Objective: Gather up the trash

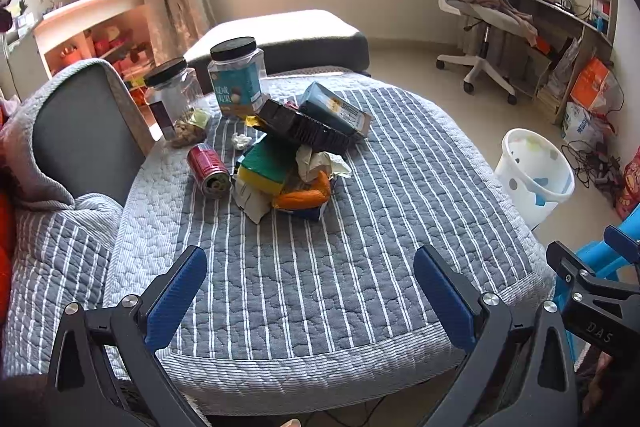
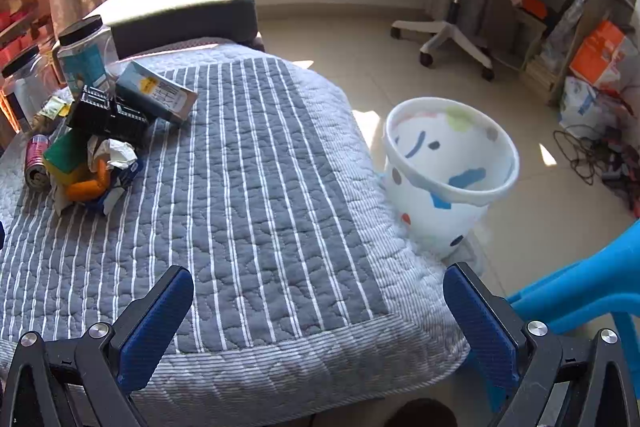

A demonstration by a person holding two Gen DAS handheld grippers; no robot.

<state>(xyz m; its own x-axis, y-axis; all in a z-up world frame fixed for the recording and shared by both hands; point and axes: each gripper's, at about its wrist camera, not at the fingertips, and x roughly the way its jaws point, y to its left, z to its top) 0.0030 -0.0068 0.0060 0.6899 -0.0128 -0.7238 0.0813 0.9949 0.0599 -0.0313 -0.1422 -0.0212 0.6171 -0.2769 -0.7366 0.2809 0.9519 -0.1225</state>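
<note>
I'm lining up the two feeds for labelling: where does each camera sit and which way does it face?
Left wrist: on the left gripper, low at the quilt's near edge, facing the trash pile; its open blue fingers show, the right gripper at right.
Right wrist: on the right gripper, aimed further right toward the bin; open fingers show.
Shared: striped quilt, trash pile, bin, office chair.

The pile buries the orange wrapper [image 1: 304, 197]; the clear black-lidded jar [image 2: 22, 87] runs off the picture's left edge.
</note>
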